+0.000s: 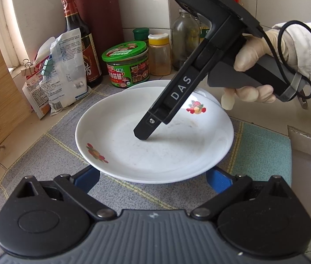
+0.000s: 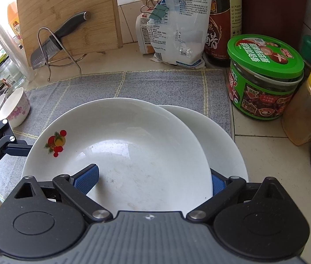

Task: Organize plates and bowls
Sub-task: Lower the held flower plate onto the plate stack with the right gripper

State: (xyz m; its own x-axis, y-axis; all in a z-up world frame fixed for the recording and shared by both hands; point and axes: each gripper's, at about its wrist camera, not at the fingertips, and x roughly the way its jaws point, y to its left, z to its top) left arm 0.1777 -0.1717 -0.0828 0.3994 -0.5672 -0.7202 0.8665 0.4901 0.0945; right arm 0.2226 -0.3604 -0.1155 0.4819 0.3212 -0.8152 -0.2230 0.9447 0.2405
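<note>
Fruit-decal plate (image 2: 120, 151) is stacked off-centre on a plain white plate (image 2: 223, 145), whose rim shows at 2 o'clock, both on the grey mat (image 2: 155, 83). Right gripper (image 2: 153, 181) is spread wide across the top plate's near edge, one blue pad inside the well and one outside the rim, nothing clamped; likely placed for nudging the stack into line. Left gripper (image 1: 153, 181) is spread wide under the plate's near rim, contact hard to confirm, nothing gripped. Floral bowls (image 2: 14, 107) are left at 9 o'clock, not yet sorted.
</note>
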